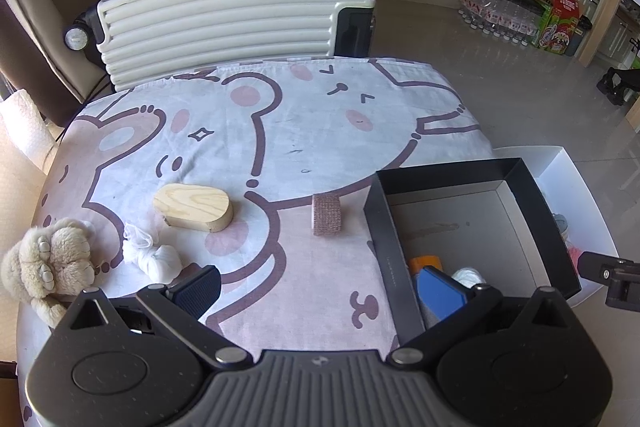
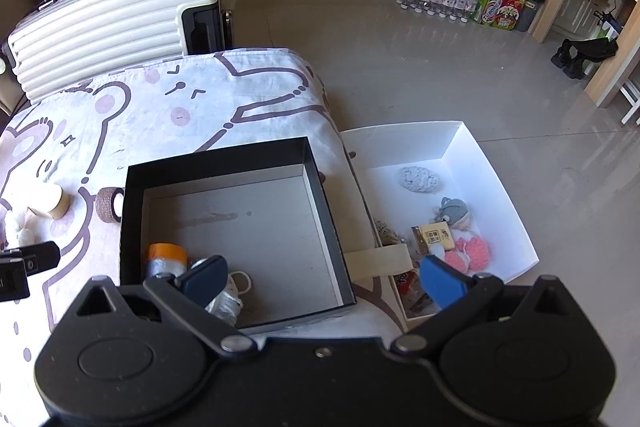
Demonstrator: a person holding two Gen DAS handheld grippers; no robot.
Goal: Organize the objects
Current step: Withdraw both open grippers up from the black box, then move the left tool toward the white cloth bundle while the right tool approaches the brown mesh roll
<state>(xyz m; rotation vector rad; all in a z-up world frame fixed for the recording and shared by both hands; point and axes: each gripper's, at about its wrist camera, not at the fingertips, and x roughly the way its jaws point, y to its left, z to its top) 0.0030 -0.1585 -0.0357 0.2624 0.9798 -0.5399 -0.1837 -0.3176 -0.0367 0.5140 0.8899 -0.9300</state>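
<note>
**Objects: four loose on the cloth, two boxes part filled**

Table (image 1: 280,131): cartoon-print cloth, holds everything below.
White box (image 2: 492,163): off the table's right edge; small toys inside.
Black box (image 1: 532,195): on the table, right side; orange-topped roll and white bundle at its near corner.
Plush (image 1: 48,263), wood block (image 1: 194,205), white pouch (image 1: 158,261), brown roll (image 1: 327,214): loose on the cloth, left of the black box.
Left gripper (image 1: 320,287): fingers wide apart, empty.
Right gripper (image 2: 322,279): fingers wide apart, empty.

Advice: take the brown roll first, as it is nearest; straddle it squarely before closing.

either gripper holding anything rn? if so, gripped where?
Nothing held. Left gripper is open over the cloth beside the black box; right gripper is open above that box, with nothing between its fingers.
</note>
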